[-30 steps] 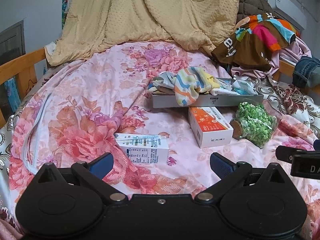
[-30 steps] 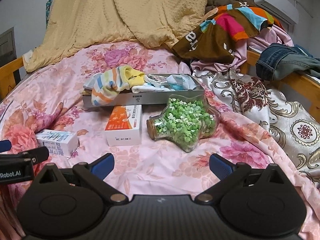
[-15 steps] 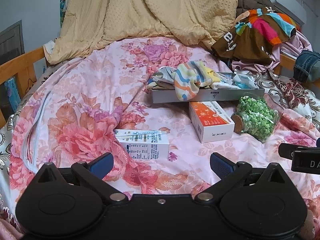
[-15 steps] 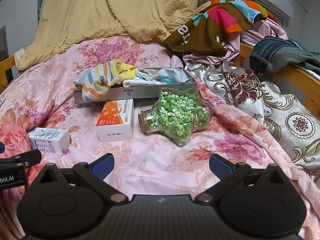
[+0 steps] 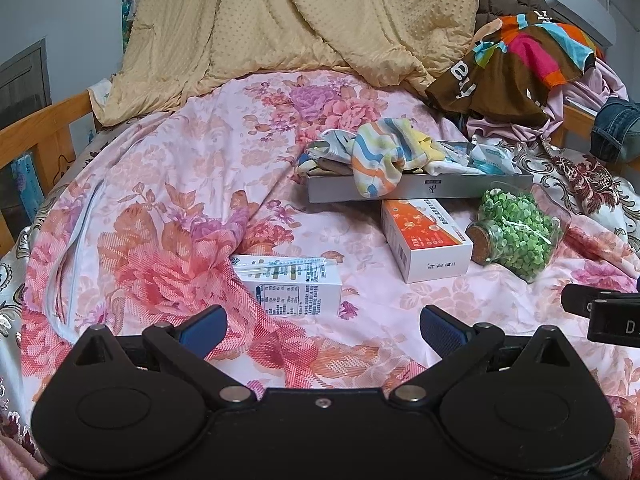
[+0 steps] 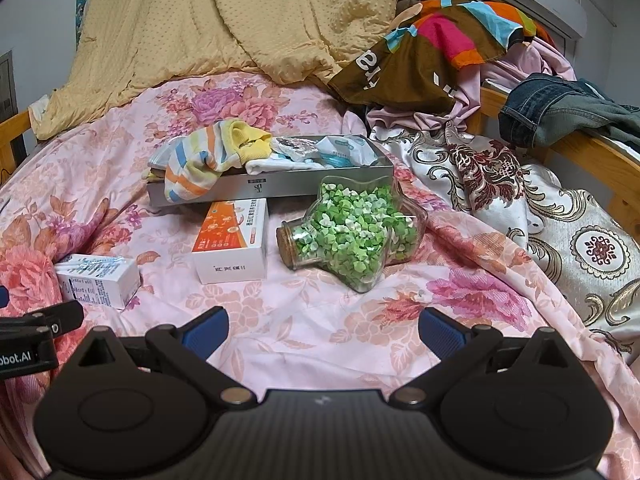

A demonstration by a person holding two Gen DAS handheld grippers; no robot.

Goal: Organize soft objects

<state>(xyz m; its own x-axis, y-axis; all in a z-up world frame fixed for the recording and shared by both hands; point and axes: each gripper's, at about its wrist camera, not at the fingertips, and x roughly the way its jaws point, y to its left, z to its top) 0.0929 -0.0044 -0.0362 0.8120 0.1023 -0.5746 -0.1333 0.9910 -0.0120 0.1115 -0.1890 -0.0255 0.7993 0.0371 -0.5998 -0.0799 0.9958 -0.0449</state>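
A grey shallow box [image 5: 460, 187] [image 6: 304, 184] lies on the floral bedspread, holding a striped sock [image 5: 380, 156] [image 6: 204, 164] that hangs over its front wall, plus white and teal soft items [image 6: 320, 152]. In front of it lie an orange-and-white carton [image 5: 426, 236] [image 6: 234, 240], a white-and-blue carton [image 5: 292, 280] [image 6: 96, 280] and a star-shaped corked jar of green bits [image 5: 516, 236] [image 6: 352, 236]. My left gripper [image 5: 322, 326] is open and empty, just short of the white-and-blue carton. My right gripper [image 6: 322, 326] is open and empty, short of the jar.
A yellow blanket [image 5: 304, 16] is heaped at the back. A brown multicoloured garment [image 6: 432, 48], pink cloth and jeans [image 6: 560, 108] pile up at the right on a wooden rail [image 6: 592, 160]. A patterned satin cover [image 6: 560, 216] lies at the right. A wooden bed rail [image 5: 36, 136] runs at the left.
Both grippers have drawn back and tilted slightly, so the box, cartons and jar sit a little lower and farther in view. Both stay open; nothing on the bed moved.
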